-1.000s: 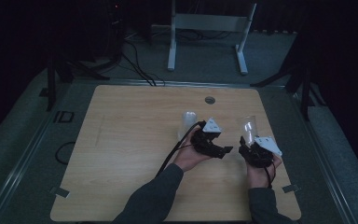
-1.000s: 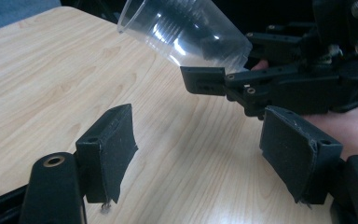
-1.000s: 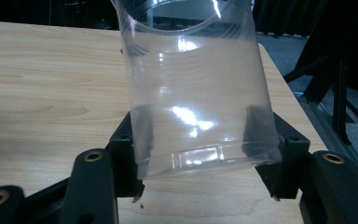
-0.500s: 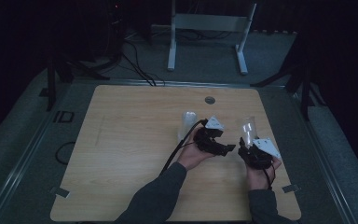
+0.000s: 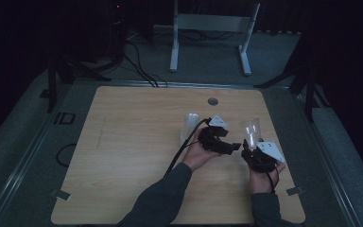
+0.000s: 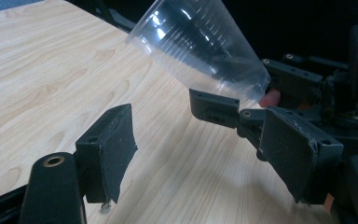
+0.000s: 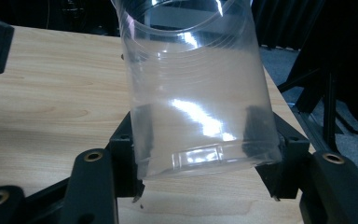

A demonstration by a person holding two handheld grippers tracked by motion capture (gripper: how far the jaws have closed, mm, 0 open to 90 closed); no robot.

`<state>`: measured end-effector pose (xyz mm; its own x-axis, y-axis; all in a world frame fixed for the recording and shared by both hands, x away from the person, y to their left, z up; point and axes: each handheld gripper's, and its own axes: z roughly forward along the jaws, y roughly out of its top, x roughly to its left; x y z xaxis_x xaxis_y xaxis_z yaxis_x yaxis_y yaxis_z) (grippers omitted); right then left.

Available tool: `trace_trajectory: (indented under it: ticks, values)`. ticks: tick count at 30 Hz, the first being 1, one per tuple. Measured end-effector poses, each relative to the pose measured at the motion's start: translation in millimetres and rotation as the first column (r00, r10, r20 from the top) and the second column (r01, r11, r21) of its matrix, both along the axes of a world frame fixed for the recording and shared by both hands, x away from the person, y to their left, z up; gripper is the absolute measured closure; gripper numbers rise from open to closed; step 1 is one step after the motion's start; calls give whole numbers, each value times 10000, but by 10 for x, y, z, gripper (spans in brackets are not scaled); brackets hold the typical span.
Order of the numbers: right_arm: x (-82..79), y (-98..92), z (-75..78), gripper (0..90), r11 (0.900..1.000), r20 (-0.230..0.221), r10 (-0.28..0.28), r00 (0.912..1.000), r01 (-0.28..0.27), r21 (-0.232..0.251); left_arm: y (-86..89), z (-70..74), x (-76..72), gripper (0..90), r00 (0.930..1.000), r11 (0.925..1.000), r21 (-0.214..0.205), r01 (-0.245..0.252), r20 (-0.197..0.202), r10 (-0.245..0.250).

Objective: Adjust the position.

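- Right gripper (image 7: 200, 179) holds a clear plastic cup (image 7: 198, 88) by its base end; the 2 fingers (image 7: 121, 158) press on opposite sides of the lower wall, and the mouth points up and away from the hand.
- From the high view the same cup (image 5: 251, 130) stands lifted off the wooden surface (image 5: 132, 142), above the right gripper (image 5: 251, 150) near the right side of the table.
- Left gripper (image 6: 205, 154) has its fingers (image 6: 109, 151) spread with nothing between them. The held cup (image 6: 200, 46) lies ahead of them, tilted, with its narrow end toward the right gripper's fingers.
- In the high view the left gripper (image 5: 227, 145) sits just beside the right one, pointing toward it.
- A second translucent cup (image 5: 190, 124) stands on the surface just behind the left hand (image 5: 199, 153); it appears upside down, though I cannot be sure.
- Handling judgement: thin-walled disposable cup, very light, empty as far as I can see. The wall is flexible and will buckle or crack under a hard squeeze.
- The smooth, glossy taper is likely to slip out toward the narrow end under a loose pinch.
- Best hold, in my judgement: across the base, where the moulded floor stiffens the wall, or at the rolled rim, which resists crushing. The mid-wall is the weakest place.
- For the left gripper, the free rim end is the open place to take hold; moderate pressure only.
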<state>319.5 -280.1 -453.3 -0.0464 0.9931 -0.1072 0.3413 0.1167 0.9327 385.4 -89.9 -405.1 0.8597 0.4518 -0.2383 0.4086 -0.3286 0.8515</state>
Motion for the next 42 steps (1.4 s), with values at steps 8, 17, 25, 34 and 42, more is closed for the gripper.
trace_trajectory:
  ticks: [8, 17, 25, 34, 42]
  values:
    - [-20, 16, 34, 421, 10000, 183, 31, 9998, -31, -35, -48, 18, 31, 257, 9996, 9995, -290, -135, -262, 128]
    - [-26, 28, 46, 421, 10000, 296, 53, 9995, -52, -44, -106, 82, 74, 245, 9992, 9991, -343, -239, -337, 228]
    - [-41, 31, 65, 421, 10000, 405, 55, 9992, -54, -13, -142, 131, 134, 220, 9981, 9994, -304, -153, -597, 134]
    - [-50, 49, 67, 421, 9999, 501, 113, 9987, -114, 14, -202, 144, 171, 197, 9963, 9985, -495, -226, -842, 183]
    - [-61, 44, 87, 420, 9999, 656, 110, 9978, -111, 15, -262, 143, 186, 186, 9939, 9942, -909, -567, -998, 476]
